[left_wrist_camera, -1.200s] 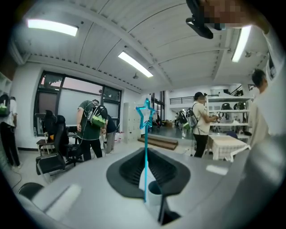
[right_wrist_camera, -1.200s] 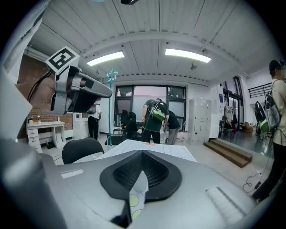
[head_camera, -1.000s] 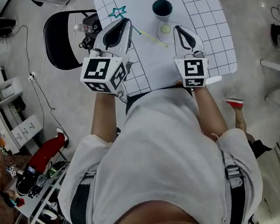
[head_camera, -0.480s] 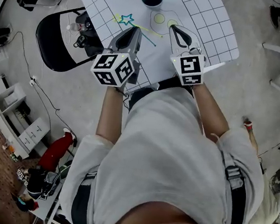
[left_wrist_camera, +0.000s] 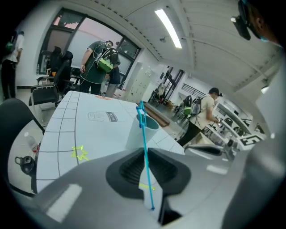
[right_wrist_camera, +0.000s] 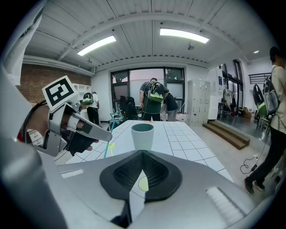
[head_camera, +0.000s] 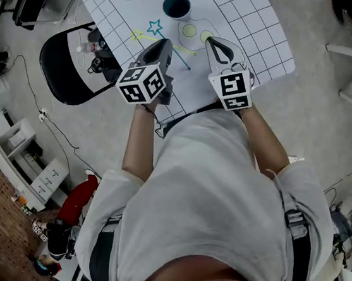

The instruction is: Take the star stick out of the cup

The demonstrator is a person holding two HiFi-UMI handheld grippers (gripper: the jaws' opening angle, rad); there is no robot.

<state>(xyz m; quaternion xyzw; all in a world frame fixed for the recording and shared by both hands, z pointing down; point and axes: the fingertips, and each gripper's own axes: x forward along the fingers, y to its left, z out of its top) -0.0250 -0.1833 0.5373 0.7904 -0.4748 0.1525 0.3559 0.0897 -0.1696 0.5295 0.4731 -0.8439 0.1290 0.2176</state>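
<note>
The removal itself is judged to be done. The fingers [left_wrist_camera: 127, 167] of the left gripper [head_camera: 164, 42] are set narrow, and the star stick [left_wrist_camera: 144, 143] is pinched between them. They have just been eased apart a little, though the thin blue shaft is seen caught between the pads. The shaft is gripped partway along. Its plain end juts out below the pads toward the camera, and the star head is carried above and beyond the fingertips, in the air over the tabletop [head_camera: 242, 17].

Just beside it, the right gripper [right_wrist_camera: 143, 154] is held with its fingers [right_wrist_camera: 163, 174] drawn together on nothing. Only a slit of tabletop is seen between the pads.

Farther out, the cup [right_wrist_camera: 143, 137] stands upright on the tabletop, ahead of both grippers and apart from the star. In the head view its mouth is dark and no stick is seen in it. A yellow star stick [left_wrist_camera: 79, 153] lies flat on the tabletop to the left of the held one, untouched.

What is left is judged to be little: at most the blue stick is to be lowered onto the tabletop and let go. Since the shaft is slim and light, it may slip or swing in so narrow a pinch if the fingers are loosened before it is laid down.
</note>
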